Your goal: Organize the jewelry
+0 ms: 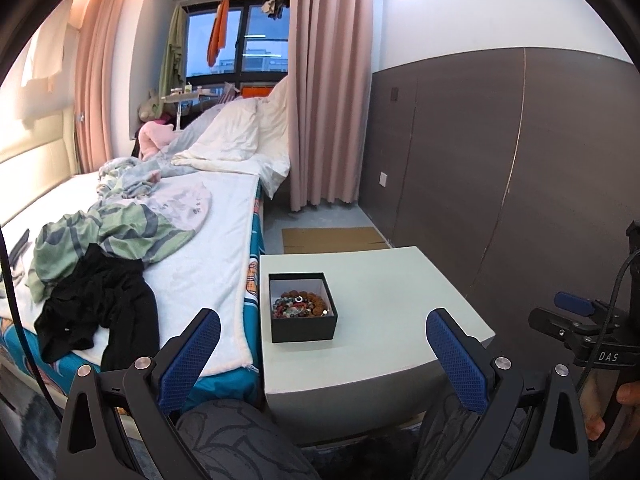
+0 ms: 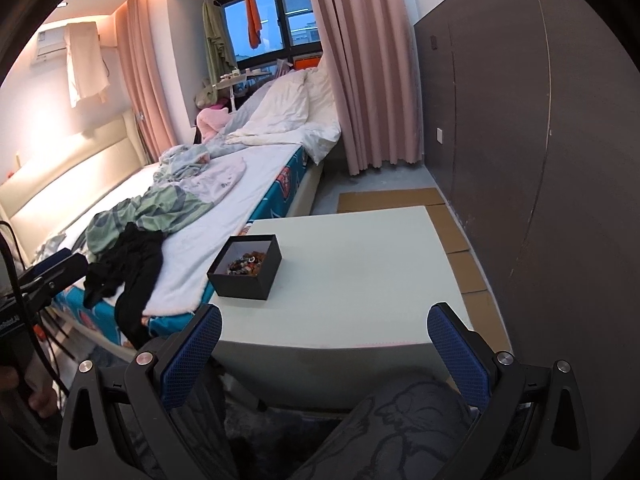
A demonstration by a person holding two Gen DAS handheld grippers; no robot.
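Note:
A small black open box (image 1: 303, 328) stands on the left part of a pale green table (image 1: 384, 308). It holds a heap of beaded bracelets (image 1: 302, 304) in brown and mixed colours. The box (image 2: 256, 280), its beads (image 2: 247, 263) and the table (image 2: 360, 276) also show in the right wrist view. My left gripper (image 1: 323, 348) is open and empty, held back from the table's front edge. My right gripper (image 2: 325, 344) is open and empty, also short of the table. The right gripper's side shows at the right edge of the left wrist view (image 1: 576, 312).
A bed (image 1: 192, 240) with rumpled green, white and black clothes (image 1: 100, 280) runs along the table's left side. Flat cardboard (image 1: 332, 238) lies on the floor behind the table. A dark panelled wall (image 1: 500, 160) stands to the right. The person's knees (image 1: 240, 440) are below the grippers.

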